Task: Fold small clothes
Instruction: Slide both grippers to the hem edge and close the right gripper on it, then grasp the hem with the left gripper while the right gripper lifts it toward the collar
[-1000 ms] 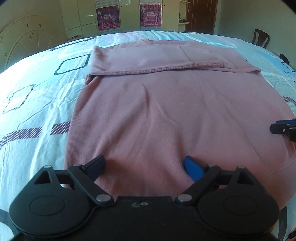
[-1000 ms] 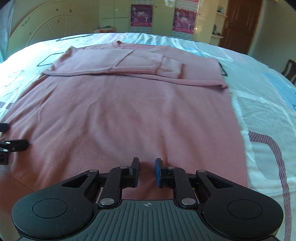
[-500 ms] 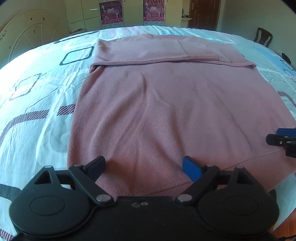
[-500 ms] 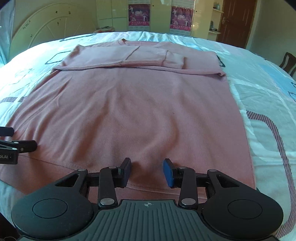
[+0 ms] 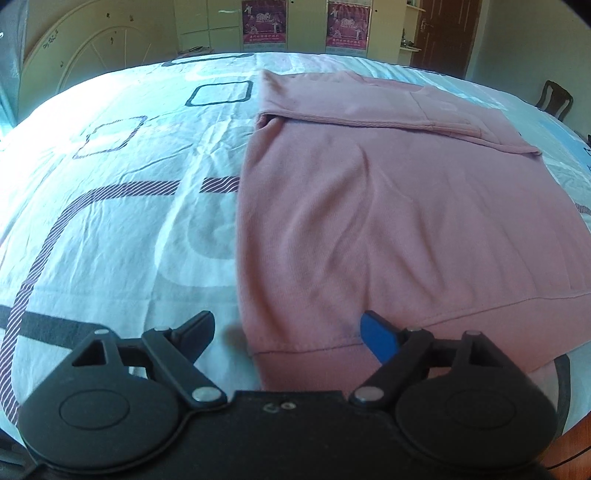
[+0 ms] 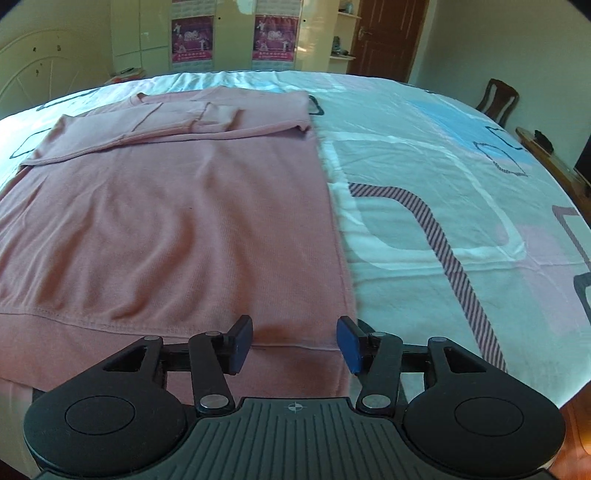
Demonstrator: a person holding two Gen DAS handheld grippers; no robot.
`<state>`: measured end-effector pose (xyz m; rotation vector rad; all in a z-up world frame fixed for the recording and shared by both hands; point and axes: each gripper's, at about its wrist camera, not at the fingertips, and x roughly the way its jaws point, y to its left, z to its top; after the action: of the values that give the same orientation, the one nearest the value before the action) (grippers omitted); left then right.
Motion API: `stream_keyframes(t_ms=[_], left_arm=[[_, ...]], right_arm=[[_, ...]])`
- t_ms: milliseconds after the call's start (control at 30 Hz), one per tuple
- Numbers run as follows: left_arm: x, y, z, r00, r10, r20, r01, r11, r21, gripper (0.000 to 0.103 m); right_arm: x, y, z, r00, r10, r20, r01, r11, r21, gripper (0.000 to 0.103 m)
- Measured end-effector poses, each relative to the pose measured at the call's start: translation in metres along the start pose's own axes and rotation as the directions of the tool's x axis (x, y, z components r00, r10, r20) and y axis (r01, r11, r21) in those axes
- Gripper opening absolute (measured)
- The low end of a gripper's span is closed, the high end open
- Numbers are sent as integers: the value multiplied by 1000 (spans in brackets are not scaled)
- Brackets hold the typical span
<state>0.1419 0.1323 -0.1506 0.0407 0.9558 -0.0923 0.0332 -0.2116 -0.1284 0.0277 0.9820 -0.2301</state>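
A pink sweater [image 5: 388,221] lies flat on the bed, its sleeves folded across the far end; it also shows in the right wrist view [image 6: 166,221]. My left gripper [image 5: 291,332] is open and empty, its jaws straddling the sweater's near left hem corner. My right gripper [image 6: 293,341] is open and empty, its jaws straddling the near right hem corner. Neither gripper shows in the other's view.
The bed sheet [image 5: 110,221] is white and light blue with striped shapes, and it spreads to the right in the right wrist view [image 6: 461,206]. A wooden chair [image 6: 496,101] stands at the far right. Cupboards with posters [image 5: 264,22] and a door line the far wall.
Both grippers have pulled back to the near hem and moved apart toward its corners. The right gripper has opened from nearly shut. Each has left the other's view.
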Motion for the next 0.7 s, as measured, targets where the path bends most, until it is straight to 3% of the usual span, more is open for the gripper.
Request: stream_keyframes(t_ms=[333, 467, 500, 600, 700], left_arm=[[-7, 23, -18, 996, -72, -48, 67, 993, -95, 84], [-8, 25, -20, 993, -106, -52, 99, 989, -112, 76], [-8, 25, -19, 991, -121, -53, 114, 987, -116, 68], [-9, 25, -16, 977, -200, -73, 188, 972, -140, 35], [-3, 24, -10, 962, -256, -96, 238, 958, -162, 20]], right_arm=[[0, -25, -9, 999, 41, -35, -35, 990, 139, 53], [-1, -30, -14, 996, 79, -51, -66, 975, 211, 50], [-2, -29, -14, 994, 92, -50, -79, 973, 216, 38], [-3, -28, -12, 991, 117, -64, -99, 965, 242, 28], [-4, -28, -8, 984, 157, -82, -131, 957, 257, 13]])
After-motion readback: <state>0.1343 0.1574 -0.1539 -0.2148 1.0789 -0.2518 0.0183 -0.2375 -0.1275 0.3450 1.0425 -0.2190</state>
